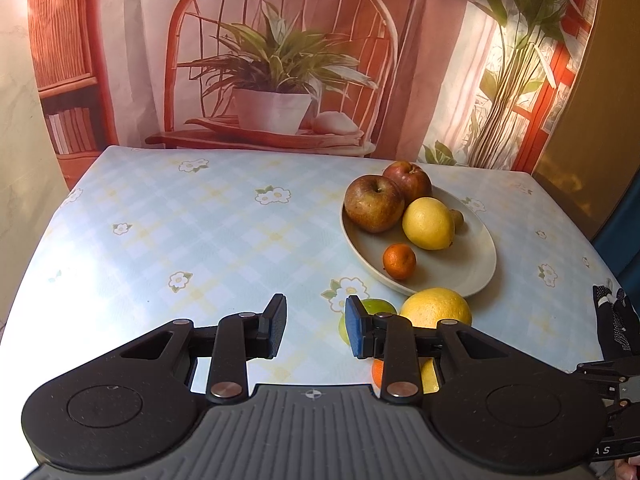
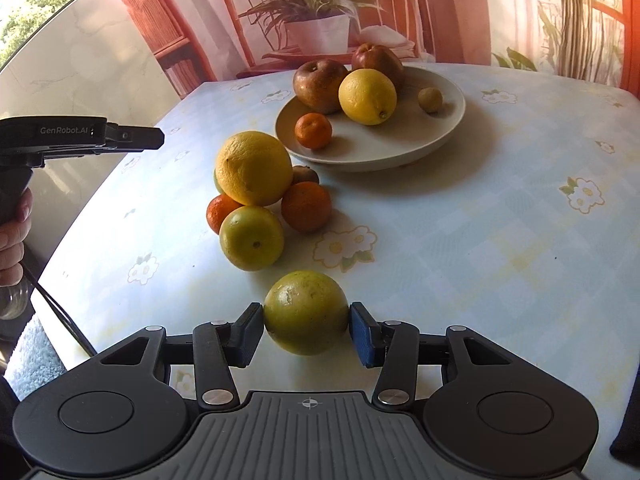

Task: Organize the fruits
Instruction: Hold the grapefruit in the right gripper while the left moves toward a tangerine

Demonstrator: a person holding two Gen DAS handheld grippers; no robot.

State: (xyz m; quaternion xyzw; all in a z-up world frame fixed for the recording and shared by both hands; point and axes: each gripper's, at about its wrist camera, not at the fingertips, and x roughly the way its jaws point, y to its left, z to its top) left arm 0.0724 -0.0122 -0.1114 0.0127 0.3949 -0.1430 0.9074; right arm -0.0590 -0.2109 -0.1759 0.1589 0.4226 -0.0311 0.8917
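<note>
A greenish-yellow citrus (image 2: 306,312) rests on the tablecloth between the pads of my right gripper (image 2: 306,328), and both pads touch its sides. Beyond it lies a pile: a big yellow citrus (image 2: 254,168), a yellow-green citrus (image 2: 251,238), two mandarins (image 2: 306,206) and a brown kiwi (image 2: 306,174). The grey plate (image 2: 440,136) holds two apples (image 2: 320,84), a lemon (image 2: 368,96), a mandarin (image 2: 313,131) and a small olive fruit (image 2: 430,99). My left gripper (image 1: 316,328) hovers left of the pile, drawn in to a narrow gap with nothing in it.
The table (image 1: 180,240) wears a pale blue checked cloth with flowers. A printed backdrop (image 1: 280,60) of a chair and a plant hangs behind it. A hand (image 2: 12,236) holds the left gripper's handle. The table's left edge runs close by.
</note>
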